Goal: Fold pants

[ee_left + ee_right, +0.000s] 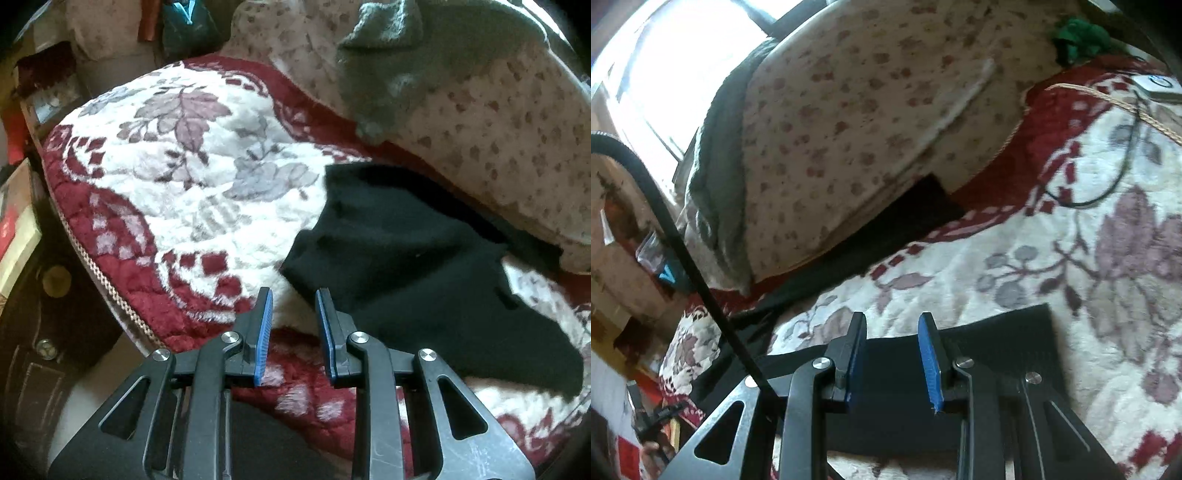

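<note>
The left gripper has its blue-padded fingers spread apart with nothing between them, poised above the plush blanket. Just to the right of its right finger lies the black pants, crumpled on the white and maroon floral blanket, one part reaching toward the lower right of the left wrist view. Beyond the pants rises a cream pillow with a small reddish print, and a grey garment is draped over its top.

The right gripper also has its fingers released, a clear gap between the blue pads; they hover over a flat black part of the pants, which lies beneath and just beyond the tips. Whether the tips touch the cloth cannot be told. A dark strip of the same pants runs along the foot of the printed pillow. A black cable crosses the left side of the right wrist view
</note>
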A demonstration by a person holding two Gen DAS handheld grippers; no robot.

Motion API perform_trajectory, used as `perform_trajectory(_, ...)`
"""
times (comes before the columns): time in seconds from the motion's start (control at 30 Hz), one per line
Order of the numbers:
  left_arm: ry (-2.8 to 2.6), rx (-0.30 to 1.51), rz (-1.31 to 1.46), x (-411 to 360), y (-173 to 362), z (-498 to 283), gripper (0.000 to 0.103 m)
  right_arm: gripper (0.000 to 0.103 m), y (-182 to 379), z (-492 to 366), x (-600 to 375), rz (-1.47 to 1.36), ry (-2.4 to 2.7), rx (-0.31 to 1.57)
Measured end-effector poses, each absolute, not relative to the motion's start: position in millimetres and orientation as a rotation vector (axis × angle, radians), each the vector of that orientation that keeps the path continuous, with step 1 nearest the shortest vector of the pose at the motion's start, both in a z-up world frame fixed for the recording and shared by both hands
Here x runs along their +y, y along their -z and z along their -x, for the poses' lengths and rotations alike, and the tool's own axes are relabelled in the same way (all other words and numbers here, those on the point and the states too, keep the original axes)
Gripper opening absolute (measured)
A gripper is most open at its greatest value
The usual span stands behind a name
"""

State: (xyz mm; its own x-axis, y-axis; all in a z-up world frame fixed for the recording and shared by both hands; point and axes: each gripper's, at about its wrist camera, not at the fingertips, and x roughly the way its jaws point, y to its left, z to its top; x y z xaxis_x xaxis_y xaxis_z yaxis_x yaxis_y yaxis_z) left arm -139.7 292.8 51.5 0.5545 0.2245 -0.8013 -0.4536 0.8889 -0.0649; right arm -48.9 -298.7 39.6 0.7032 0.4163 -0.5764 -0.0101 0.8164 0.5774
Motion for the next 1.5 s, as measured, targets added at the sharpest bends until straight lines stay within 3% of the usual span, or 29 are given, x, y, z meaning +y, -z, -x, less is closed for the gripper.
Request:
perform_trajectory(0.17, -0.331, 0.873, 0.293, 273, -63, 121, 0.023, 0.038, -40, 39, -283, -0.581, -0.303, 0.772)
perform_trajectory(0.57, -0.171, 0.93, 0.339, 217, -54, 52, 0.023, 0.046, -22, -4, -273, -0.635, -0.33, 0.84)
perform_trajectory(1.27, -0.095, 1.039, 0.431, 190, -15, -56, 0.023, 0.05, 49, -114, -302, -0.933, -0.283, 0.936)
perform_trajectory(1.5, -0.123, 1.051, 0.468, 198, -6, -85, 0.024, 0.05, 56, -153, -306, -0.917, -0.264, 0.944)
